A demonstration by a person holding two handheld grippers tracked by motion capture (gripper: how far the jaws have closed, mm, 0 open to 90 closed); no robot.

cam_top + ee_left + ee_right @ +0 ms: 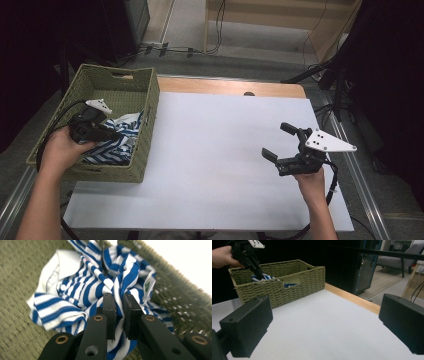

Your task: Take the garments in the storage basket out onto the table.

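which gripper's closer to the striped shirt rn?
Left. The left gripper is clamped on the striped shirt inside the basket; the right gripper hovers open over the table, well away.

Indoor lab or studio recording space, white-topped table (215,165) with wooden edge, grey concrete floor, cables (175,50) trailing across it, black curtains (395,75) at both sides, tripod legs (310,75), grey armchair (398,258) and wooden flooring beyond, woven basket (145,110) at the table's left.

Shirt (116,141) in basket (148,107) (table's left)
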